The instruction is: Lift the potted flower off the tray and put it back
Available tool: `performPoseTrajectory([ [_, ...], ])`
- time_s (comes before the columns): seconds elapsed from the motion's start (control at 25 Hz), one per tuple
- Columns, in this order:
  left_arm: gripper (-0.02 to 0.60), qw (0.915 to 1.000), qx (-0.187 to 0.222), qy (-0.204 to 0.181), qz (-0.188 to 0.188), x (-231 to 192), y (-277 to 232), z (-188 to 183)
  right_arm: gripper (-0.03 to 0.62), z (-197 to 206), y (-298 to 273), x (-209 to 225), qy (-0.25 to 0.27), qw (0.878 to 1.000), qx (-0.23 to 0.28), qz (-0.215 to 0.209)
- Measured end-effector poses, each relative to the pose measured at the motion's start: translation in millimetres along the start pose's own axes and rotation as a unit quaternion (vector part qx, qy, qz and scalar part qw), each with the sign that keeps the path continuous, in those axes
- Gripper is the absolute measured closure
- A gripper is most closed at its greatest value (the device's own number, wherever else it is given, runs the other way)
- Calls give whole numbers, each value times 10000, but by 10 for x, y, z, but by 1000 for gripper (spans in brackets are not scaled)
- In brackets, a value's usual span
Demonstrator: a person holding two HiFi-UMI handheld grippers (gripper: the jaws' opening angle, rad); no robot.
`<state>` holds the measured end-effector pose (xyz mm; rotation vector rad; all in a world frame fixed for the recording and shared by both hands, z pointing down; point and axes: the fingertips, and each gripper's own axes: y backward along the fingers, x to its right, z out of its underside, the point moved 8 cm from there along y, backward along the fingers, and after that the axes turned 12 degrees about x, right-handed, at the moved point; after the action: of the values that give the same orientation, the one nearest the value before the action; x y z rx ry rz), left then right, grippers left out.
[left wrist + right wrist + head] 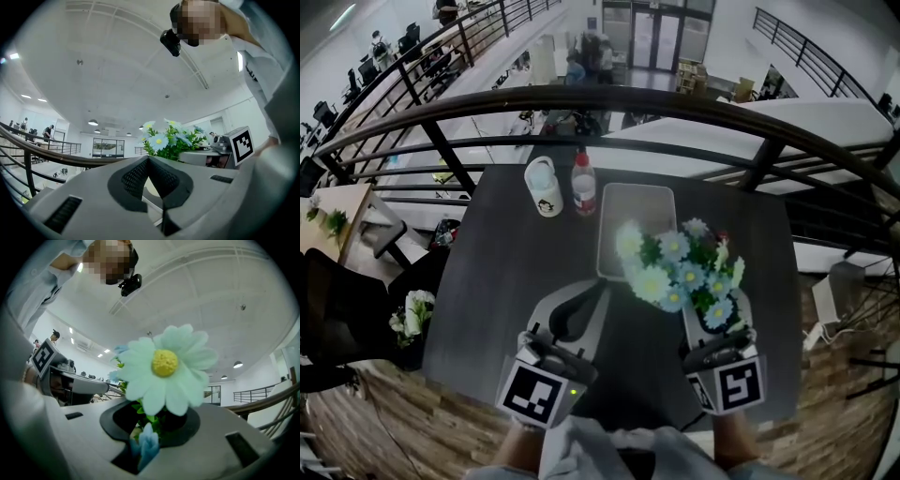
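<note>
Tray (pixel 637 211) sits on the dark surface (pixel 497 281); right tool (pixel 152 425) is gripping the potted flower (pixel 680 272) just beside it, left tool (pixel 150 161) clenched shut on nothing.

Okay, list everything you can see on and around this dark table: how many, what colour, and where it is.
potted flower: one, pale blue and white blooms with green leaves, at the tray's near right corner, held in the right gripper
tray: one, grey, middle of the table
mug: one, white with a dark figure, far side, left of the bottle
bottle: one, clear with a red label, between mug and tray
table: one, dark grey, beside the railing
railing: one, black, curving beyond the table
white flowers: one bunch, off the table's left edge
left gripper: one, pale grey, jaws together, empty
right gripper: one, pale grey, closed on the potted flower
</note>
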<state>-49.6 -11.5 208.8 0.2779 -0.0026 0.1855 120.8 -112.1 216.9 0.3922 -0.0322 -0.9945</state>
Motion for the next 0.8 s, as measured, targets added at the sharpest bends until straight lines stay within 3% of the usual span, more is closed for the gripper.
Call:
performPoseTrajectory([
  [0.8, 583, 10000, -13, -67, 44, 45, -34, 9, 482, -9, 82, 70, -42, 9998, 26, 197],
])
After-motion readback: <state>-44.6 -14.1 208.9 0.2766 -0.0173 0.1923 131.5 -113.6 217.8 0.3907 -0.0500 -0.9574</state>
